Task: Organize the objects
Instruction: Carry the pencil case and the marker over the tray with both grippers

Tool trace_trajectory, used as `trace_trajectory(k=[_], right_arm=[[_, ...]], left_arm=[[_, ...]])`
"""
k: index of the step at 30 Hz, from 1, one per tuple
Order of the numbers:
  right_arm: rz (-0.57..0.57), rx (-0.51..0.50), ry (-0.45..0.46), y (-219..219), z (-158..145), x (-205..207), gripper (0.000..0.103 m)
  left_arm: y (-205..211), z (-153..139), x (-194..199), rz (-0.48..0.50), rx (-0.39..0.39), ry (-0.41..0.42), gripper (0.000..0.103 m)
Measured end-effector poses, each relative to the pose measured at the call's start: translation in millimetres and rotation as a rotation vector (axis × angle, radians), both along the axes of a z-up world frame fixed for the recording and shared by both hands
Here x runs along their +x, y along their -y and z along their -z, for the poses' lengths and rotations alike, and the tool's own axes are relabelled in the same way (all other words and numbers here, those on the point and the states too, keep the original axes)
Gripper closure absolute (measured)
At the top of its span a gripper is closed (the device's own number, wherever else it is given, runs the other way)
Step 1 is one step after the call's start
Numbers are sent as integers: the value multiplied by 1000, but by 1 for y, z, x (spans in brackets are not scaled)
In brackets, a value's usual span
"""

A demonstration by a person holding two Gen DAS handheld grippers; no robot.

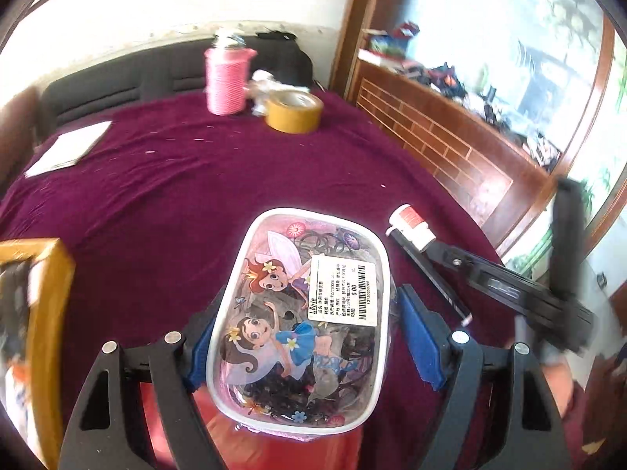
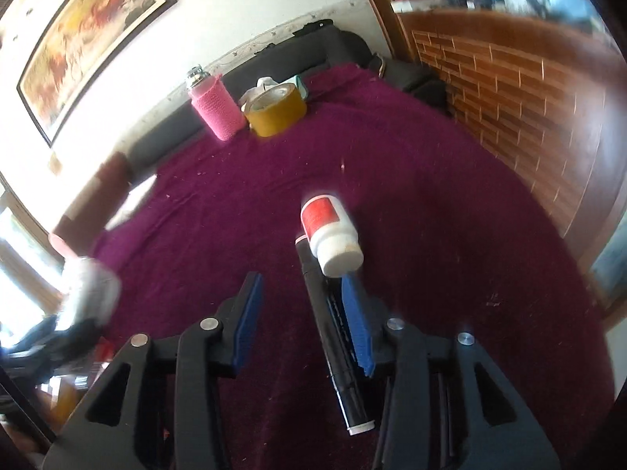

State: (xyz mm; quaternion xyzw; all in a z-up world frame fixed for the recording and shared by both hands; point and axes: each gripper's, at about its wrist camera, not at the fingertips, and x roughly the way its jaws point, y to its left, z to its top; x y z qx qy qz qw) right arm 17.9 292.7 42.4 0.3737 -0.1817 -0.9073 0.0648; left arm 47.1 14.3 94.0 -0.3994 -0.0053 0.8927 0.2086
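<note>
The left gripper (image 1: 313, 337) clasped a clear oblong plastic box with fairy pictures (image 1: 298, 321) between its blue pads, above the purple velvet tablecloth (image 1: 176, 180). The right gripper (image 2: 305, 309) stood parted; a black marker pen (image 2: 337, 337) lay against its right pad, unpressed. A white pill bottle with red label (image 2: 331, 235) lay at twelve o'clock from it. A yellow tape roll (image 2: 276, 111) sat at eleven o'clock, far off.

Place: a home living room.
Table: magenta cloth (image 1: 196, 180) fills mid-frame.
Wall: framed painting (image 2: 90, 43), upper left.
Seating: dark sofa (image 2: 274, 58) behind the table.
Right side: wooden panelling (image 2: 509, 90).
</note>
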Motion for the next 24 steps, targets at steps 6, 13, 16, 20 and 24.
trace_trajectory(k=[6,13,16,20,24], right_arm=[[45,233,173,17,23,-15,71],[-4,188,195,16,21,-8,91],[-17,66,186,17,10,2,91],[-98,-78,185,37,-3,20,91],[-224,-180,185,82,-19,32,91]], left_arm=[[71,-17,45,-79,-9,-84,28],[167,-21,82,-252,-7,-142,27],[211,-16,90,-334,-3,-136,27],[266,-9,108,-434,12,-124,27],[313,-2,124,-542,38,-115,27]])
